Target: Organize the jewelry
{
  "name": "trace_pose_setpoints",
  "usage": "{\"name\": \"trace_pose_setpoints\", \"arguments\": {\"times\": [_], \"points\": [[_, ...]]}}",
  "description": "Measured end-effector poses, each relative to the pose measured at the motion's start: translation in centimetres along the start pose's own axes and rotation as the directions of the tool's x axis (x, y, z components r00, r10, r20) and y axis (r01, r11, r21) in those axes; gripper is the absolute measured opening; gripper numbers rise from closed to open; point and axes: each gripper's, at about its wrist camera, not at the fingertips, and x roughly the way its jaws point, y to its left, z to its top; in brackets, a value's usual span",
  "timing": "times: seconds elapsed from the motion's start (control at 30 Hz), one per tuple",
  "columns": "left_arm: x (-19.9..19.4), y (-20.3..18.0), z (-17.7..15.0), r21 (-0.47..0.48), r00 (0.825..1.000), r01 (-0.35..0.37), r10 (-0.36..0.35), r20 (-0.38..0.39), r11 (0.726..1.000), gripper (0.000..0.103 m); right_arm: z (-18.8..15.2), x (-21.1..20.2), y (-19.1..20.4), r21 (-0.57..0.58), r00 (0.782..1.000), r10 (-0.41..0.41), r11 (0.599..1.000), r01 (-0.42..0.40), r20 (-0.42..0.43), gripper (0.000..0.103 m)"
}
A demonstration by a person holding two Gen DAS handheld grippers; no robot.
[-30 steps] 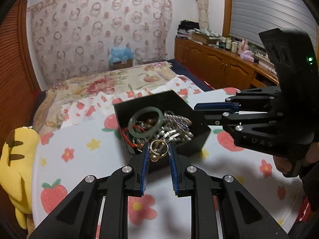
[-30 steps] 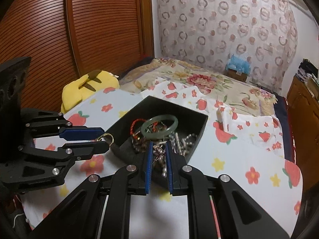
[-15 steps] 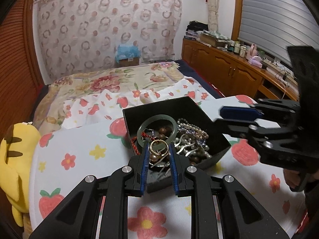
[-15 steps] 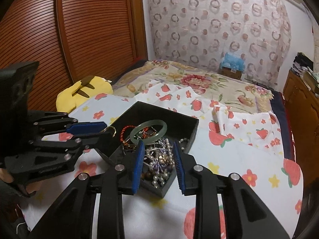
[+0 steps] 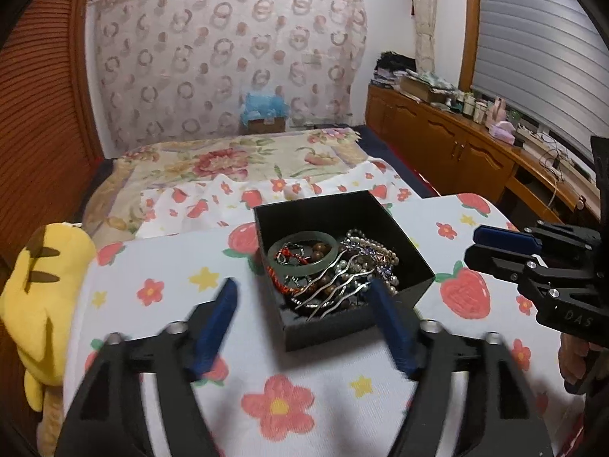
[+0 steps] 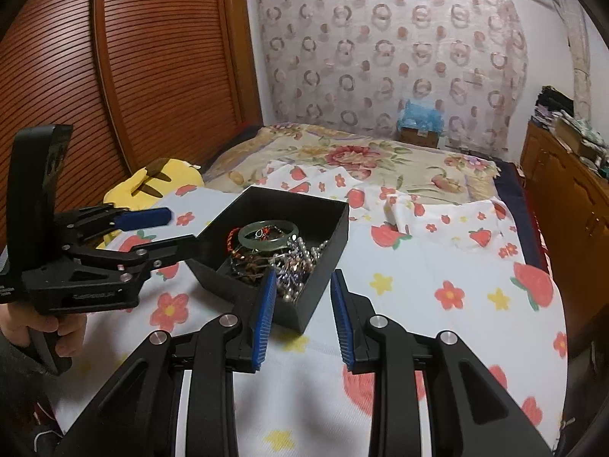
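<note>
Jewelry all piled in black box [image 5: 415,266] on the strawberry sheet [image 5: 160,266]: green bangle [image 5: 302,252] on top. Left gripper [image 5: 304,297] jaws opening, nothing between; right gripper [image 6: 302,289] opening, empty, straddling box corner. Drop-off step looks done; next: find whatever's left, or retreat

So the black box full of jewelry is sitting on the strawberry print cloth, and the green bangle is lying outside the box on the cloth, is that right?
Not quite. The black box does sit on the strawberry print cloth, but the green bangle lies inside the box, on top of the other jewelry, not out on the cloth. The left wrist view shows it plainly, and the right wrist view agrees.
</note>
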Motion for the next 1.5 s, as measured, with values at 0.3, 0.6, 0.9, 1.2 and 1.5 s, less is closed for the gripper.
{"name": "trace_pose_setpoints", "arguments": {"times": [0.3,0.6,0.9,1.2,1.5], "points": [[-3.5,-0.2,-2.4,-0.016,0.997,-0.069,0.069,0.017,0.997,0.096,-2.3,-3.2,1.5,0.033,0.998,-0.053,0.998,0.051,0.040,0.075],[-7.9,-0.4,-4.4,-0.038,0.988,-0.124,0.127,0.084,0.992,0.096,-4.4,-7.1,2.4,0.085,0.987,-0.113,0.991,0.103,0.115,0.097],[-12.1,-1.1,-5.0,-0.047,0.973,-0.156,0.162,0.163,0.987,0.096,-5.6,-11.4,3.6,0.136,0.965,-0.156,0.982,0.129,0.209,0.097],[-14.4,-1.5,-5.7,-0.065,0.966,-0.147,0.158,0.204,0.987,0.096,-6.0,-13.1,4.0,0.132,0.958,-0.171,0.981,0.144,0.231,0.097],[-14.5,-1.8,-5.8,-0.069,0.963,-0.156,0.167,0.210,0.985,0.096,-6.0,-13.4,4.1,0.132,0.955,-0.179,0.980,0.150,0.236,0.097]]}}
